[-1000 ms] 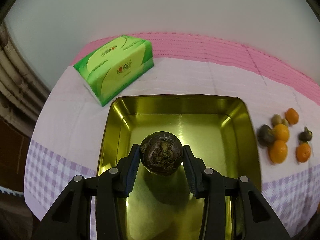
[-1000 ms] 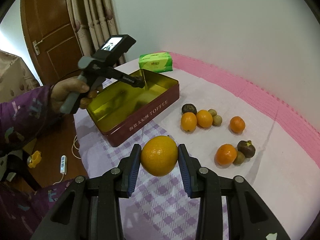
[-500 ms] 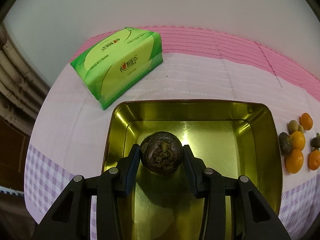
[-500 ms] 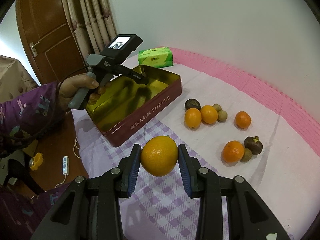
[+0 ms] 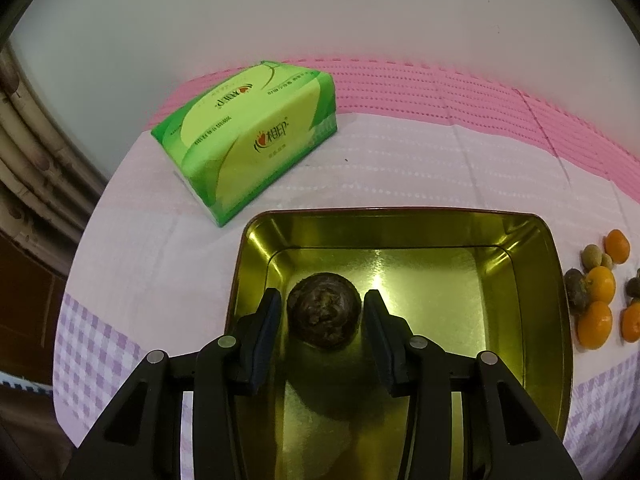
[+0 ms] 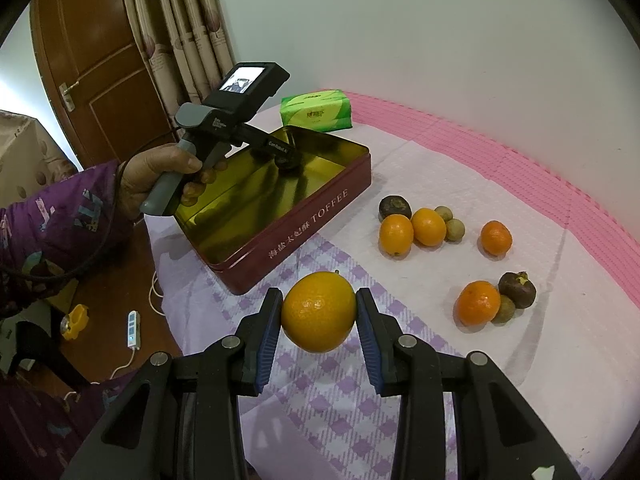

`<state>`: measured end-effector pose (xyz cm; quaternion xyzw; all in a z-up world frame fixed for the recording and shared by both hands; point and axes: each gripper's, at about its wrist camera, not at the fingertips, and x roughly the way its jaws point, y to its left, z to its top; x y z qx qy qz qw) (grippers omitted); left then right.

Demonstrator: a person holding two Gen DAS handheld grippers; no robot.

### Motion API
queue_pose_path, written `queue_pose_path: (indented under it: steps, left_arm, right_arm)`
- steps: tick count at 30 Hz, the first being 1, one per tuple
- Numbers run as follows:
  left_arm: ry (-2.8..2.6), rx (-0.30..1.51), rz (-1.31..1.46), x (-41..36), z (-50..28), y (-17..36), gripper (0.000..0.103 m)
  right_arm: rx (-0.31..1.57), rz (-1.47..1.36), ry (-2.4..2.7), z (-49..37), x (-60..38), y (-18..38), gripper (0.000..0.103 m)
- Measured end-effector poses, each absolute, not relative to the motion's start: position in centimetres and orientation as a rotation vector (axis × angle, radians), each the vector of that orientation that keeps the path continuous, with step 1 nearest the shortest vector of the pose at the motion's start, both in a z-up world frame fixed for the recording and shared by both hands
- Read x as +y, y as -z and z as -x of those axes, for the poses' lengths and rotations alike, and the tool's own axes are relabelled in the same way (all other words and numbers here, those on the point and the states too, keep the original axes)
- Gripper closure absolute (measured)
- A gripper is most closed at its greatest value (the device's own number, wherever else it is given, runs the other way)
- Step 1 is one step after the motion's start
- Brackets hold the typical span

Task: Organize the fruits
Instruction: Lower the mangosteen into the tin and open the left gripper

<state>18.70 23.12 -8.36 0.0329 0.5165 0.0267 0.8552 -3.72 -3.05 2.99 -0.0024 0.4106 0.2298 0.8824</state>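
My left gripper (image 5: 324, 312) is open inside the gold-lined toffee tin (image 5: 536, 300); a dark brown mangosteen (image 5: 324, 310) lies on the tin floor between the fingers with gaps on both sides. My right gripper (image 6: 318, 314) is shut on a large orange (image 6: 318, 312), held above the checked cloth in front of the red tin (image 6: 304, 228). The left gripper (image 6: 286, 156) also shows in the right wrist view, reaching into the tin's far end.
Loose oranges (image 6: 428, 226), mangosteens (image 6: 517, 289) and small brown fruits (image 6: 454, 229) lie on the white cloth right of the tin. A green tissue pack (image 5: 248, 136) sits behind the tin near the wall. The table edge drops off at left; a power strip (image 6: 133, 329) lies on the floor.
My left gripper moved forward to the tin's far end, lowered and opened, letting go of the mangosteen. My right gripper has kept the orange and drifted slightly.
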Motion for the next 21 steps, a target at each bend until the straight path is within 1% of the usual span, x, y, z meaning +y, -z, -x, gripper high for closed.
queue_pose_path:
  steps: [5, 12, 21]
  left_arm:
    - [-0.064, 1.075, -0.07, 22.9, -18.0, 7.9, 0.057]
    - [-0.074, 1.042, -0.07, 22.9, -16.1, 6.2, 0.048]
    - [-0.076, 0.997, -0.064, 22.0, -11.4, 3.0, 0.042]
  right_arm:
    - [0.853, 0.007, -0.483, 3.9, -2.9, -2.9, 0.069]
    - [0.849, 0.008, -0.487, 4.2, -2.6, -3.1, 0.069]
    - [0.847, -0.023, -0.51, 4.1, -2.3, -3.5, 0.069]
